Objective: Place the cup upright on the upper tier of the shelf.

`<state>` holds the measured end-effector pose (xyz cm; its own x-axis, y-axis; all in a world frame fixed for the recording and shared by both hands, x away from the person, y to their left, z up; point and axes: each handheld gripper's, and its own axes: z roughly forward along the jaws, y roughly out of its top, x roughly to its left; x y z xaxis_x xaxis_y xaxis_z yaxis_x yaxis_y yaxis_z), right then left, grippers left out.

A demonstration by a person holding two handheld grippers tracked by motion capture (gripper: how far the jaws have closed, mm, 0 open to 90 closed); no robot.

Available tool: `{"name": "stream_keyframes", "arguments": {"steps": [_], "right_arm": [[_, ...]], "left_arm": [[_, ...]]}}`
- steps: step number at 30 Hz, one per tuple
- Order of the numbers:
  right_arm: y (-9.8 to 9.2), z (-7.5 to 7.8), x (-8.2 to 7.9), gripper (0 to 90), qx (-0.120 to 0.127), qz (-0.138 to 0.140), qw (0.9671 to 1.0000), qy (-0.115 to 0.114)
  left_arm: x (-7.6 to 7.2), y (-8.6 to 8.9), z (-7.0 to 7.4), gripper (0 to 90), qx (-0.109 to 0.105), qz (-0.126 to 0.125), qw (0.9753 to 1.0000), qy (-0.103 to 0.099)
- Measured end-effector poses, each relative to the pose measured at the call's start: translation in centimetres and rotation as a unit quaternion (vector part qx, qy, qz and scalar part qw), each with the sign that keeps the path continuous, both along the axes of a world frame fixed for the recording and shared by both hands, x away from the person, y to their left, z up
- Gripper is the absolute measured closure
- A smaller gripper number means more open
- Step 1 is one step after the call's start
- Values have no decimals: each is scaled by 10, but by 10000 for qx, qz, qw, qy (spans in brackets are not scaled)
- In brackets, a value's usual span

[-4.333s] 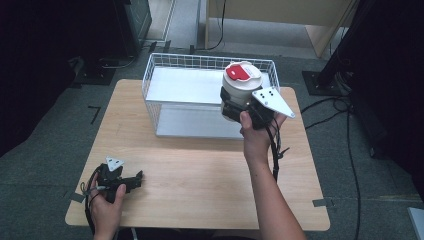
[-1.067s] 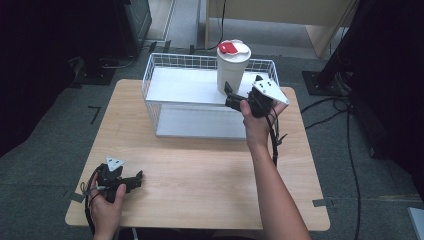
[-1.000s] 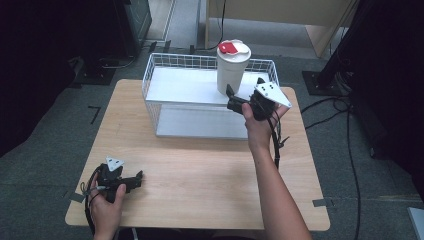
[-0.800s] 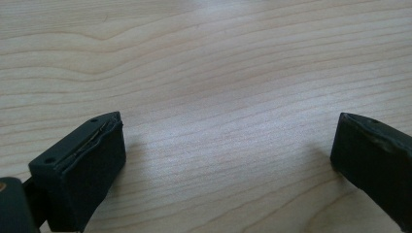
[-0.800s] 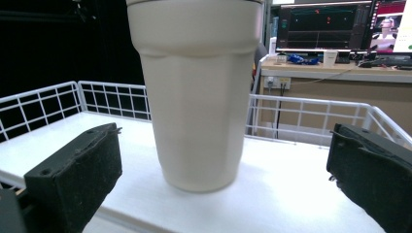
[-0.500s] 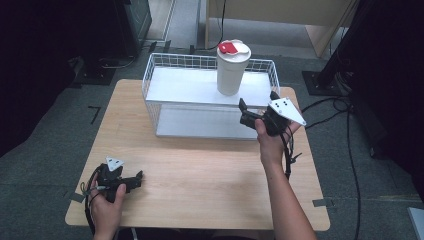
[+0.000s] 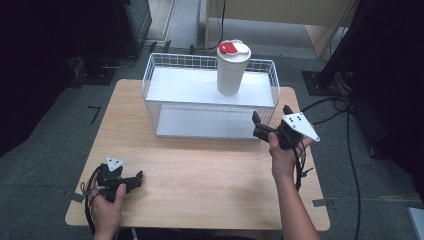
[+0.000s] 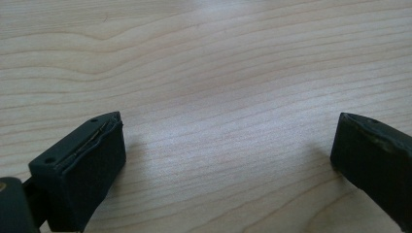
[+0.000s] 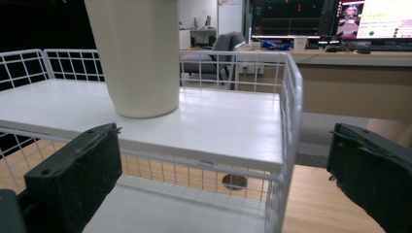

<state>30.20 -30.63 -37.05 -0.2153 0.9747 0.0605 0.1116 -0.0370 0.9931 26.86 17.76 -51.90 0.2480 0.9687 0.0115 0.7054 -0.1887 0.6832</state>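
Cup [image 7: 232, 68] upright on the top shelf of the wire rack [image 7: 160, 80], upper middle of the high view, set well in from the edge for steadiness. Right gripper [image 7: 270, 120] at centre right, jaws spread, empty, clear of the rack; left gripper [image 7: 136, 180] released, parked low on the bench [image 7: 200, 170] at lower left, out of the way

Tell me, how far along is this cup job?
It looks close to finished. The cup stands upright on the upper shelf of the wire rack. The right gripper is open and apart from the cup, beside the rack. The left gripper lies open on the table, holding nothing. Nothing seems left but perhaps resting the right gripper.
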Motion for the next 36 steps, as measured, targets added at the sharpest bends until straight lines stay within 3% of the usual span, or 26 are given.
{"name": "stream_keyframes", "arguments": {"steps": [17, 36], "right_arm": [[-35, -29, -27, 0, 100, -322, 9991, 242], [-59, -62, -51, 0, 120, -587, 9970, 483]], "left_arm": [[0, 0, 0, 0, -2, 0, 10000, 4], [0, 0, 0, 0, -10, 6, 10000, -1]]}}
